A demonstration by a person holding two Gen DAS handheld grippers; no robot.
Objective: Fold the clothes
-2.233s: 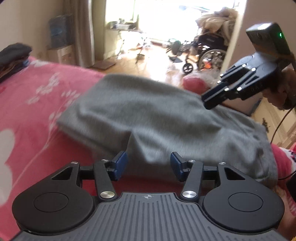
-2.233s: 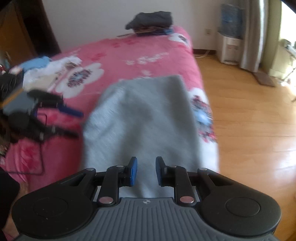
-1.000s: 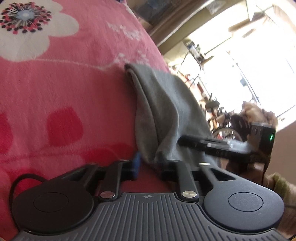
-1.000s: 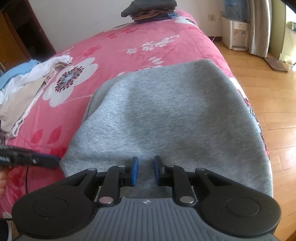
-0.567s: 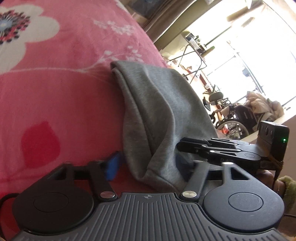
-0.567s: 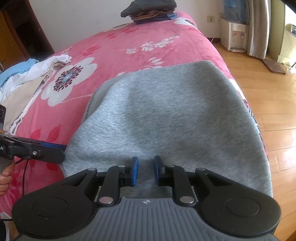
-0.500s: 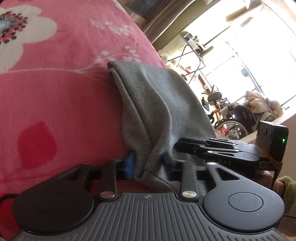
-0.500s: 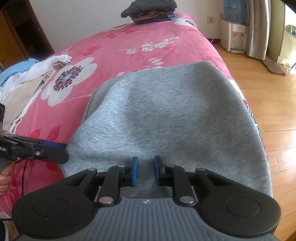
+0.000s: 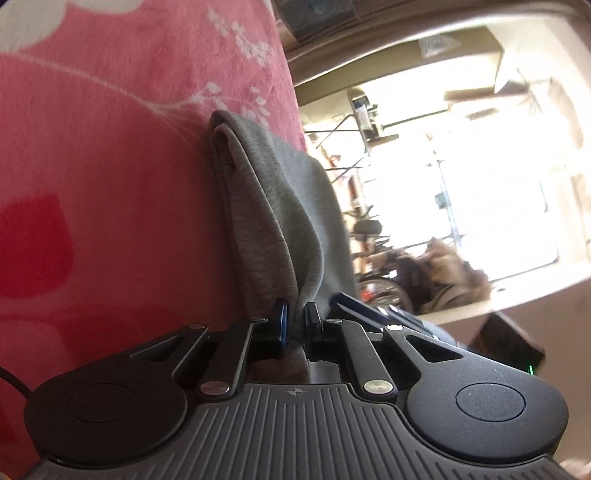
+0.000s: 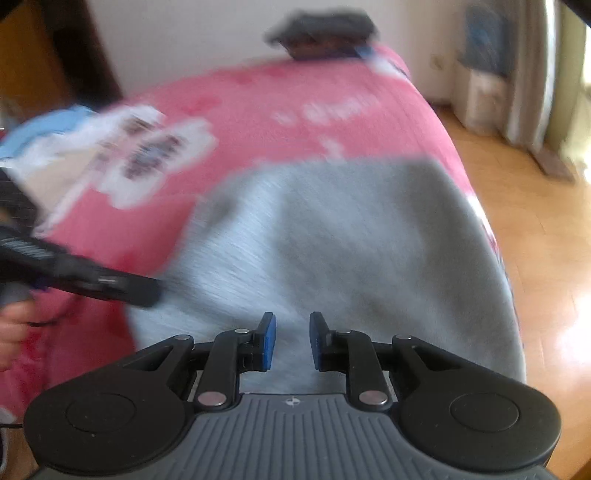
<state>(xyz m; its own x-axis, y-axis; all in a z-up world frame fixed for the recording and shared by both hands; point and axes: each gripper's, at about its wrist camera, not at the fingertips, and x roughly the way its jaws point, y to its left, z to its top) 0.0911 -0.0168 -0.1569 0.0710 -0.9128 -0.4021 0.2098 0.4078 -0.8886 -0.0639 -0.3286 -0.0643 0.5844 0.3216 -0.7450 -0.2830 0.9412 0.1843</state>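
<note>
A folded grey garment (image 9: 280, 206) lies on the pink flowered bed (image 9: 110, 184). My left gripper (image 9: 295, 325) is shut on its near corner, with cloth pinched between the blue pads. In the right wrist view the same garment (image 10: 351, 240) spreads ahead, blurred by motion. My right gripper (image 10: 292, 339) has its jaws close together with grey cloth between them at the near edge. The left gripper (image 10: 140, 291) reaches the garment's left corner there. The right gripper's blue finger (image 9: 354, 306) shows just right of the left one.
A dark pile of clothes (image 10: 321, 29) sits at the bed's far end, and light clothes (image 10: 55, 147) lie at the left. Wooden floor (image 10: 535, 221) runs along the bed's right side. A hand (image 10: 14, 325) holds the left gripper. A wheelchair (image 9: 388, 280) stands in the bright room beyond.
My left gripper has closed on the garment's corner and rolled further sideways. The right wrist view has gone blurry as that gripper moves, and the garment's left corner has risen.
</note>
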